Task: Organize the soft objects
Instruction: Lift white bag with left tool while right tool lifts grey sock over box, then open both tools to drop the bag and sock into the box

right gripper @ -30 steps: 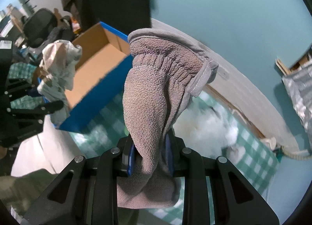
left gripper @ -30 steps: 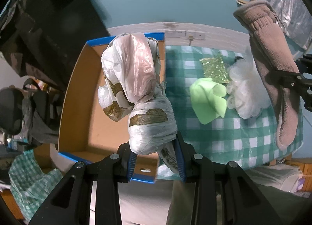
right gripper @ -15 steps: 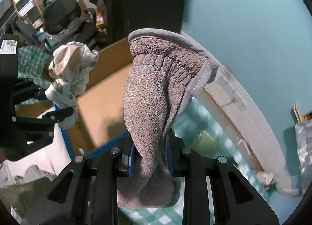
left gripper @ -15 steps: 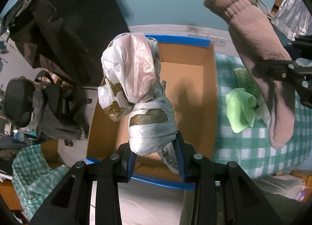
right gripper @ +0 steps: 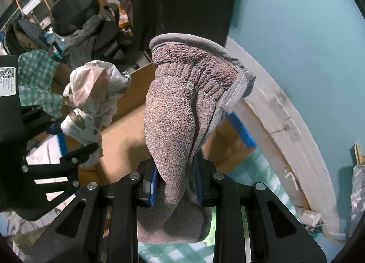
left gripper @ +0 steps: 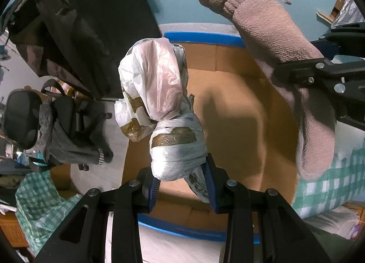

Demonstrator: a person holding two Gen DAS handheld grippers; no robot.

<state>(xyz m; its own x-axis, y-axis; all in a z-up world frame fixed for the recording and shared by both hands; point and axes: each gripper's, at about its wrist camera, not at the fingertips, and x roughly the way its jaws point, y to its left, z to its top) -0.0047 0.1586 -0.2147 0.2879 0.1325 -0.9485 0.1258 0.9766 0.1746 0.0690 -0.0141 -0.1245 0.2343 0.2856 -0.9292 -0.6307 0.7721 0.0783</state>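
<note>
My left gripper (left gripper: pixel 182 185) is shut on a rolled white plastic bag (left gripper: pixel 159 103) with gold print and holds it upright above the open cardboard box (left gripper: pixel 239 112) with blue-taped edges. My right gripper (right gripper: pixel 175 185) is shut on a brown fleece mitten (right gripper: pixel 182 114), held upright over the box's right side. The mitten also shows in the left wrist view (left gripper: pixel 273 53), and the bag shows in the right wrist view (right gripper: pixel 91 103). The box floor (right gripper: pixel 123 135) is bare where visible.
A table with a green checked cloth (left gripper: pixel 330 185) lies right of the box. An office chair draped with dark clothes (left gripper: pixel 57 126) stands to the left. A teal wall (right gripper: pixel 296 35) and white baseboard (right gripper: pixel 285 126) are behind.
Both grippers have moved left from over the checked table to over the cardboard box, still holding the bag and the mitten. The green cloth and white puff have left the views.
</note>
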